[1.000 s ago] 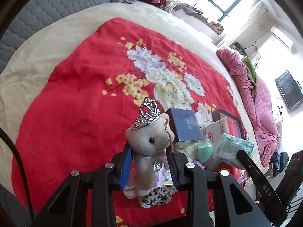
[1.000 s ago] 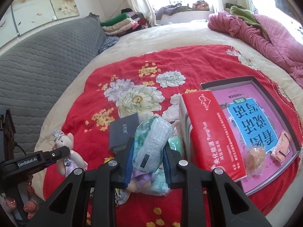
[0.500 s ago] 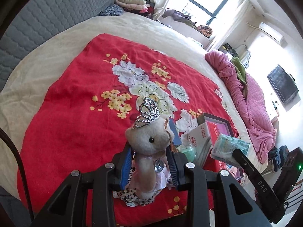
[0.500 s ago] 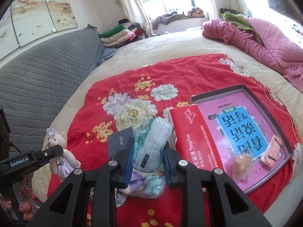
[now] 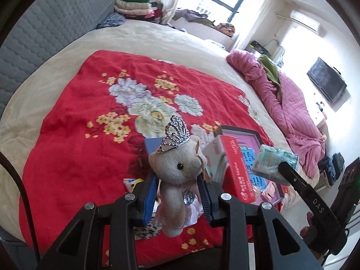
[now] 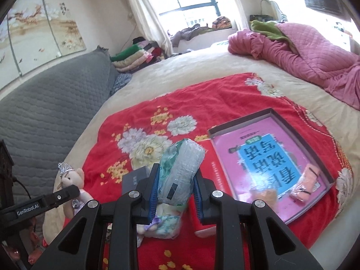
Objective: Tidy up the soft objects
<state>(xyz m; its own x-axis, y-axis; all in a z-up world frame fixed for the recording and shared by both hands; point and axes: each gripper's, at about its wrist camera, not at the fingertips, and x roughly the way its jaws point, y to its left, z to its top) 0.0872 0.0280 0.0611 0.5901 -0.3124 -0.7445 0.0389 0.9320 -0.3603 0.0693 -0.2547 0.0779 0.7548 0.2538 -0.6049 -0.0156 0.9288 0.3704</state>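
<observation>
both wrist views look steeply down, close over the same red blanket (image 5: pixel 74 157).

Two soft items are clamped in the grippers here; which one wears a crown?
The plush bear in the left gripper wears the silver crown. The right gripper holds a plastic-wrapped soft pack, which has none.

Red floral blanket (image 6: pixel 202 103) lying on bed (image 6: pixel 184 67) beyond the fingers; pink quilt (image 6: pixel 303 51) bunching far right; gray headboard (image 6: pixel 45 103) sitting left.
</observation>
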